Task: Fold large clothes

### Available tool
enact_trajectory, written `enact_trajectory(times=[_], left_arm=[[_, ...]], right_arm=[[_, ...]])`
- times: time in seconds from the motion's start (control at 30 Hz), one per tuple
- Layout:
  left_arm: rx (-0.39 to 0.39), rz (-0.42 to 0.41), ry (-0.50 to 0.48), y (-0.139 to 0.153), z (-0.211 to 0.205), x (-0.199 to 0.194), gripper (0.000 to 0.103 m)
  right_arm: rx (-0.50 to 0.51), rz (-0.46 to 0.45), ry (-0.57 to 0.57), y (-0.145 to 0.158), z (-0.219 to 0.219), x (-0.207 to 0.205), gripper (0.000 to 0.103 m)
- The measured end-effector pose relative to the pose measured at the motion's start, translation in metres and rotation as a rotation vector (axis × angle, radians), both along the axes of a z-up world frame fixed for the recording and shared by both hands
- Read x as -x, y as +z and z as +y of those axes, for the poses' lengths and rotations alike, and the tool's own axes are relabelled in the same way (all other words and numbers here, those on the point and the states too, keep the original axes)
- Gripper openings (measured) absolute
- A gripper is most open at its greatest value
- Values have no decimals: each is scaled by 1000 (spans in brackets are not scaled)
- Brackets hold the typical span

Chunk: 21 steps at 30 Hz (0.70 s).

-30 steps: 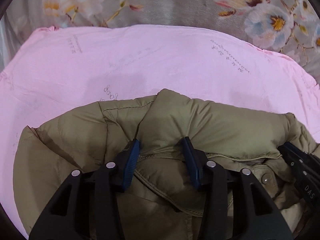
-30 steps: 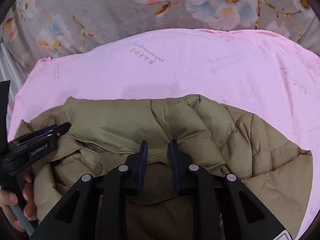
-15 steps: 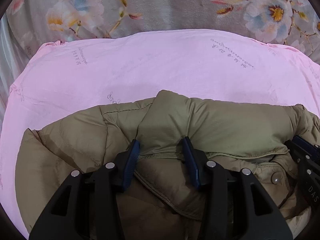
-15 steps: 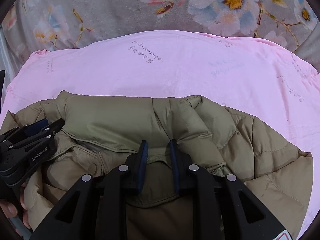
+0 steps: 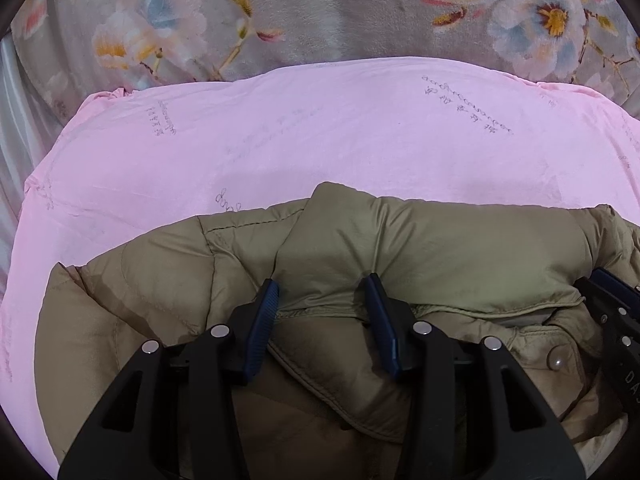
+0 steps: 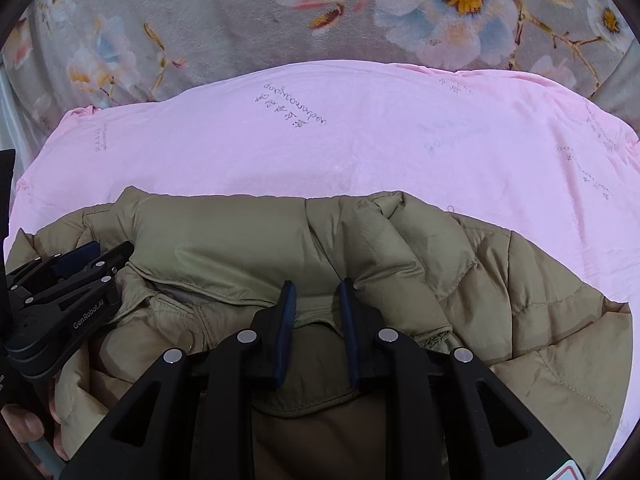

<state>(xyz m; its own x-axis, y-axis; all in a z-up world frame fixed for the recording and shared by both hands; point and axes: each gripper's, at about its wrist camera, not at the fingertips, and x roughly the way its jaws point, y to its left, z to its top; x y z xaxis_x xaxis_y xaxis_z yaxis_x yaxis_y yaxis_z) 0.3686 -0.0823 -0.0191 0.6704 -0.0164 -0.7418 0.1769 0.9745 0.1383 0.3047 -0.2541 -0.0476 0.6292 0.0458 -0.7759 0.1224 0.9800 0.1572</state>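
Observation:
An olive quilted down jacket [image 5: 420, 252] lies bunched on a pink sheet [image 5: 320, 136]; it also shows in the right wrist view [image 6: 240, 240]. My left gripper [image 5: 323, 292] is shut on a thick fold of the jacket near its collar. My right gripper [image 6: 317, 296] is shut on another fold of the jacket. The right gripper shows at the right edge of the left wrist view [image 5: 616, 320]. The left gripper shows at the left of the right wrist view [image 6: 68, 292]. A snap button [image 5: 555, 362] sits on the jacket's placket.
The pink sheet [image 6: 360, 148] lies over a grey floral blanket [image 6: 224, 12], which fills the far side in both views [image 5: 320, 12]. A person's fingers [image 6: 28, 424] hold the left gripper's handle at the lower left.
Both grippers have moved the held jacket edge away from the camera side, and the far blanket shows more. The grips have not changed.

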Motion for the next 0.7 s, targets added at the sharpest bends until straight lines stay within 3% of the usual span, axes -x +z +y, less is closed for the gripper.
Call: enact_trajectory(times=[0.1,0.2,0.23,0.27,0.3,0.4,0.57,0.7], left_arm=[[13,6,0,2,3,-1,44],[102,19,-1,12,19,11,45],[131,26,-1,19,28,21,57],[171,21,2,30,45,39,74],[202,9,-5,38,58,54,78],[260,12,-50,63,108,109,90],[348,124,-9,69,200,195,91],[426,181,66,54,255,261,91]], right_arm=[[-71,-14,2,0,-9,2,21],[-186,-41,-19,7,-27,21,25],[-199,-42,-33,14,-31,33,35],[-211,-61,-40,25,-35,54,43],[-212,-84,-40,35,-39,77,58],[-168,-128,-28,59,-53,164,67],[-162,-32,-67,53,-88,302,70],[-269,37,-137,35,-106,391,71]])
